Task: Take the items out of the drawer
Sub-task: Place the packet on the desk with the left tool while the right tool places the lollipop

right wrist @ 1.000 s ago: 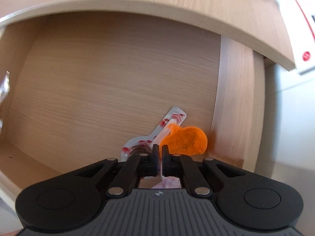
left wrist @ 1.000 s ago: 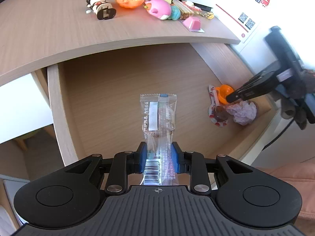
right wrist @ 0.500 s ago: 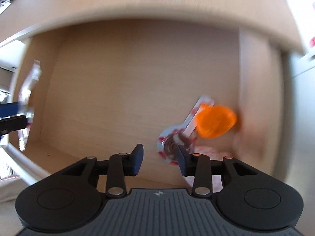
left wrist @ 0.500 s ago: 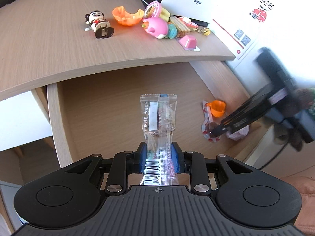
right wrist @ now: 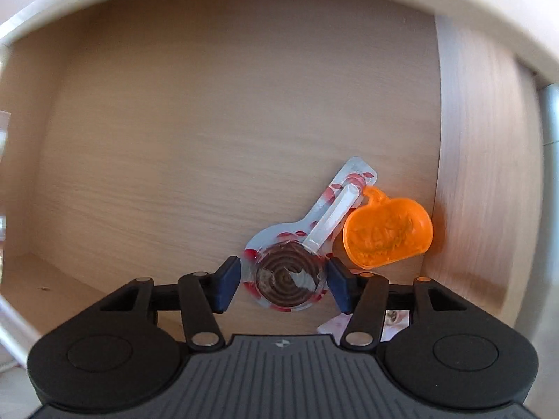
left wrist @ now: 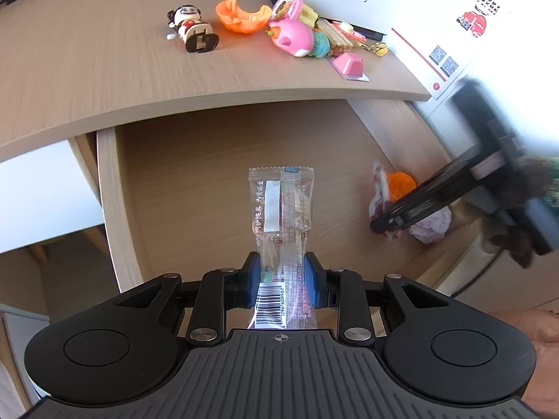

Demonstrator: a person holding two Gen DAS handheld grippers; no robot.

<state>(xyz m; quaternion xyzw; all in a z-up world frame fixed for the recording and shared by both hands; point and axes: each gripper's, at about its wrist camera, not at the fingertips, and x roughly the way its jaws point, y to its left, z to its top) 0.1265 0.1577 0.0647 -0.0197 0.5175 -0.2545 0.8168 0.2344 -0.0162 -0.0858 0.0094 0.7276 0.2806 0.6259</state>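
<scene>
Drawer of pale wood [left wrist: 209,188] stands pulled out under the desk. Both grippers tilt steeply down into it. Right gripper [right wrist: 283,281], its jaws just opening, straddles the wrapped brown spiral lollipop [right wrist: 287,279] on the drawer floor beside an orange plastic pumpkin [right wrist: 387,235], pads clear. Left gripper [left wrist: 282,281] clamps a clear barcoded snack packet [left wrist: 281,209] held upright. Only the left view shows small toys on the desktop.

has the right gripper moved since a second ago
Yes. The right gripper has come down toward the drawer floor; its jaws have just been opening and now straddle the wrapped lollipop.
</scene>
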